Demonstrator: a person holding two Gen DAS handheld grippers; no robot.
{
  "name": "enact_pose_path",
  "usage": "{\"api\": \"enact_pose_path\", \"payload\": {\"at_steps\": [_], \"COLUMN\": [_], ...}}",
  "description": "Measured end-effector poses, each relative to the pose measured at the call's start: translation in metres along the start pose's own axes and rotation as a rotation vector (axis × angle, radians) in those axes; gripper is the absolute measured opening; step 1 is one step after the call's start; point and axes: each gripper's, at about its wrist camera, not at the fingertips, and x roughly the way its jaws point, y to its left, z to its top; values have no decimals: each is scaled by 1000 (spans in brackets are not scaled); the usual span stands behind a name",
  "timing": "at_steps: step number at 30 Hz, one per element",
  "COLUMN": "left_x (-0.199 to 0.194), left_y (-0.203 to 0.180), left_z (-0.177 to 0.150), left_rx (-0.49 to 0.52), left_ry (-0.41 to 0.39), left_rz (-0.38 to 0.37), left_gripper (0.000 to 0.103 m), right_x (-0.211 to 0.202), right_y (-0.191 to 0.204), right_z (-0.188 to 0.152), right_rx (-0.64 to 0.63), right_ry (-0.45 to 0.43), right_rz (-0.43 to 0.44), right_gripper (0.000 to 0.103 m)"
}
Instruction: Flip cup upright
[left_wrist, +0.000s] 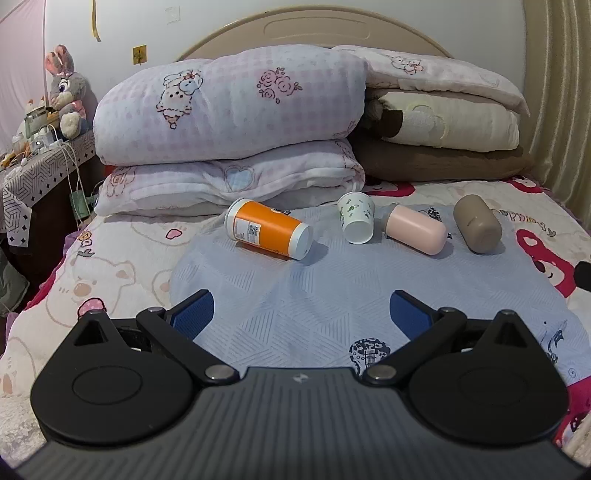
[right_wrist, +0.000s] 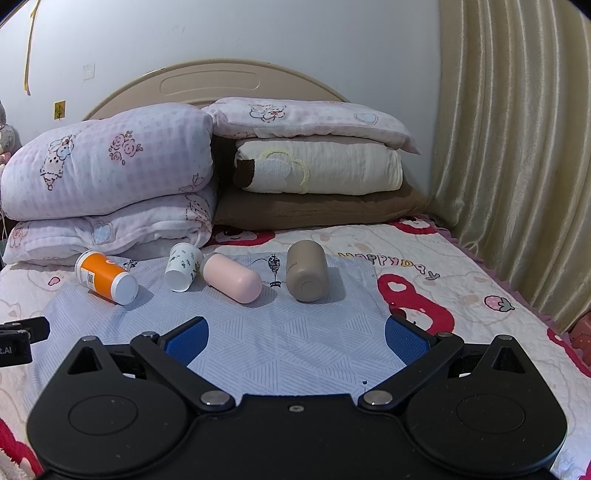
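Observation:
Several cups lie on their sides in a row on a pale blue mat (left_wrist: 314, 295) (right_wrist: 288, 332) on the bed. From left: an orange cup (left_wrist: 267, 232) (right_wrist: 105, 277), a white paper cup with green print (left_wrist: 355, 217) (right_wrist: 183, 266), a pink cup (left_wrist: 415, 229) (right_wrist: 233, 278), a taupe cup (left_wrist: 477, 223) (right_wrist: 307, 275). My left gripper (left_wrist: 301, 314) is open and empty, short of the cups. My right gripper (right_wrist: 297, 334) is open and empty, also short of them.
Folded pink quilts (left_wrist: 229, 110) (right_wrist: 107, 162) and stacked pillows (left_wrist: 443, 122) (right_wrist: 317, 166) lie right behind the cups against the headboard. A curtain (right_wrist: 517, 147) hangs on the right. A cluttered side table with a plush rabbit (left_wrist: 66, 92) stands left of the bed.

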Motion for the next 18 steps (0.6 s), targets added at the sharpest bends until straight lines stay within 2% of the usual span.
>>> {"api": "enact_pose_path", "payload": {"at_steps": [5,7,9,12,14,18], "left_x": [-1,-1,-2,-5,-1,6], "left_y": [-1,-3,-4,-12,-14,-19], "left_z": [7,17,30,52,69,101], "left_rx": [-13,-20,-22,18,16,-2], "left_ry": [29,63,81,52,61,61], "left_rz": [15,11,-28,-40,-63,-78], "left_gripper": [103,103,103,103,103,103], "right_x": [0,0,-6,-18,-19,-6], "right_y": [-1,-1,-7,-16,-21,-43], "right_z": [-2,5,15,35,49,79], "right_rx": [-8,-2,-1,-23,-62,-92], "right_ry": [-1,1,-20,-120,-183,-280], "right_rz": [25,86,171,190,224,361], "right_gripper": [103,103,103,103,103,103]}}
